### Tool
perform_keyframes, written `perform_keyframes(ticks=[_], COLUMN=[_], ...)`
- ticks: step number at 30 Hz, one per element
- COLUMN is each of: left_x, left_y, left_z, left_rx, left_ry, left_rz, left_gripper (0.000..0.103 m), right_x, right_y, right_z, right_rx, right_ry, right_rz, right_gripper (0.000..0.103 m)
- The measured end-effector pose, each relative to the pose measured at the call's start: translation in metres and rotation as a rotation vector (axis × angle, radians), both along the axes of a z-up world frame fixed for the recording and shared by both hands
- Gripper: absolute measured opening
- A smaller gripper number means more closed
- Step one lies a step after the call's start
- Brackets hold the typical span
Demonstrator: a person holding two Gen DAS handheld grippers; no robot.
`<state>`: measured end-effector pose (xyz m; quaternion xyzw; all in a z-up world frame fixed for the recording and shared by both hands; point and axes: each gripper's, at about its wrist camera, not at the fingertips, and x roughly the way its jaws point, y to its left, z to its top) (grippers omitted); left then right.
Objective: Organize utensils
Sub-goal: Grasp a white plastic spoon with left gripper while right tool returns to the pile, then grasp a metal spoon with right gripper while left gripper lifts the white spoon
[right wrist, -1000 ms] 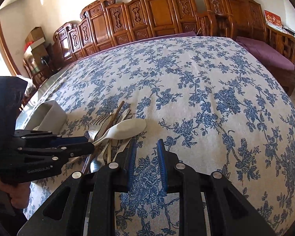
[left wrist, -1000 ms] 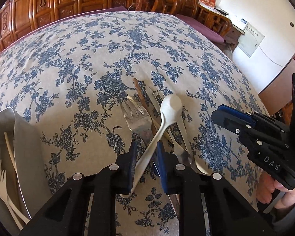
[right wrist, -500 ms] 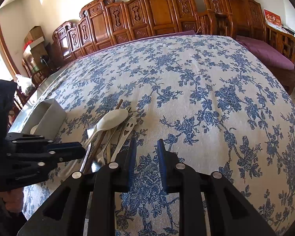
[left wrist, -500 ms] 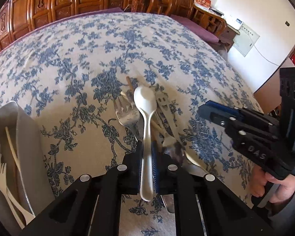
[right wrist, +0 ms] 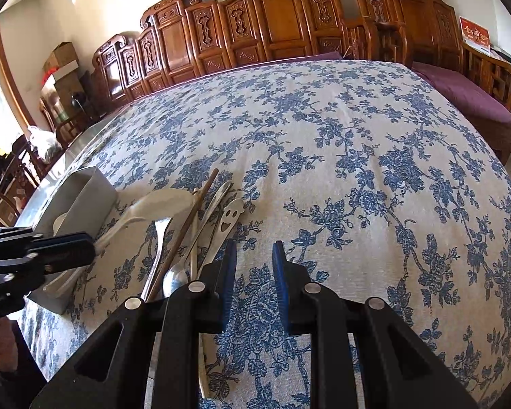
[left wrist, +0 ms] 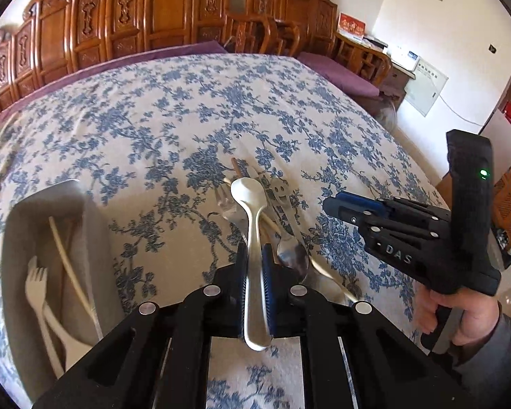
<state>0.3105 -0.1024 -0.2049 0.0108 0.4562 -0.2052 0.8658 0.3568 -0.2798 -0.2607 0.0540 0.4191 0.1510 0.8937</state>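
- A table under a white cloth (left wrist: 173, 109) printed with blue flowers fills both views, with carved wooden chairs (right wrist: 272, 17) lined along the far wall.
- At the left in the left wrist view stands a grey tray (left wrist: 95, 238). It holds a white plastic fork (left wrist: 37, 283), a pale thin stick (left wrist: 71, 269), and another pale utensil too blurred to name.
- The left gripper (left wrist: 253, 272) is clamped on the handle of a white spoon (left wrist: 252, 211). The bowl points away from the camera, and the handle end sticks out behind the pads.
- From the right wrist view, the spoon's bowl appears raised off the cloth, close by the tray's wall.
- Just right of the spoon, a heap of utensils lies on the cloth: a metal fork (left wrist: 230, 209), a brown chopstick (right wrist: 190, 225), a metal spoon (left wrist: 291, 255) and a metal piece with a smiling face cut into it (right wrist: 229, 216). They overlap one another.
- The right gripper (right wrist: 253, 255) hangs above bare cloth just right of the heap. Its jaws stand narrowly apart, with nothing between them.
- At the far right in the left wrist view, the person's right hand (left wrist: 460, 313) grips that tool's handle, a grey sleeve at the wrist.
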Motion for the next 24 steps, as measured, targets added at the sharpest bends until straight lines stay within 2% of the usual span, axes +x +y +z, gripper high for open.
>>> perform_keyframes(ticks=[5, 11, 15, 21, 22, 24], left_x=[-0.012, -0.022, -0.03, -0.045, -0.047, -0.052], left_y=[0.011, 0.026, 0.032, 0.041, 0.042, 0.045], left_z=[0.008, 0.016, 0.019, 0.027, 0.028, 0.033], left_rx=[-0.006, -0.019, -0.029, -0.05, -0.051, -0.053], left_ry=[-0.026, -0.05, -0.064, -0.088, -0.091, -0.099], left_rz=[0.024, 0.053, 0.062, 0.068, 0.069, 0.072], left_gripper=[0.008, 0.008, 0.008, 0.008, 0.008, 0.008], right_x=[0.0, 0.0, -0.001, 0.009, 0.011, 0.013], right_y=[0.007, 0.022, 0.035, 0.057, 0.06, 0.064], right_z=[0.001, 0.001, -0.001, -0.007, -0.009, -0.012], right_rx=[0.018, 0.094, 0.092, 0.021, 0.007, -0.018], right_ry=[-0.004, 0.014, 0.031, 0.064, 0.078, 0.096], right_rz=[0.029, 0.099, 0.114, 0.086, 0.075, 0.055], right_gripper=[0.024, 0.022, 0.019, 0.019, 0.014, 0.014])
